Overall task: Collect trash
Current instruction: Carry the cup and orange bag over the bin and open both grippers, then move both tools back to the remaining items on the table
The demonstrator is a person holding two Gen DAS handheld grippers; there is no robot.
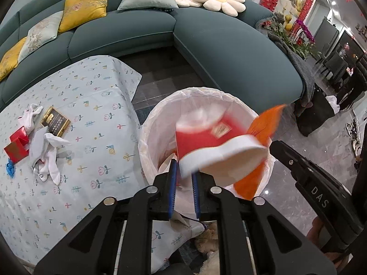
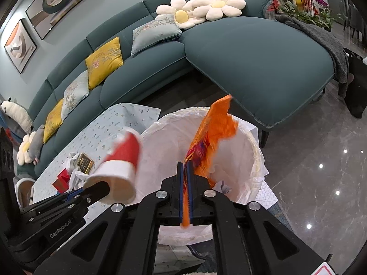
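**Two Pieces of Trash Poised Over the Bin**

Teal sofa curves behind everything; before it stands a white-lined trash bin, the landmark for all else. Left of the bin lies a table under a flowered cloth. Over the bin's mouth the left gripper pinches the rim of one red-and-white paper cup, its jaws clenched on the cup wall. Beside it, also over the bin, the right gripper clamps one orange wrapper between nearly closed pads.

To drop both cleanly, each piece should probably hang well inside the bin's rim before the jaws part, the cup tipped mouth-down so it cannot catch the liner.

Still left of the bin on the cloth: two red boxes, one dark gold-printed packet, and several crumpled white tissues, too tangled to count.
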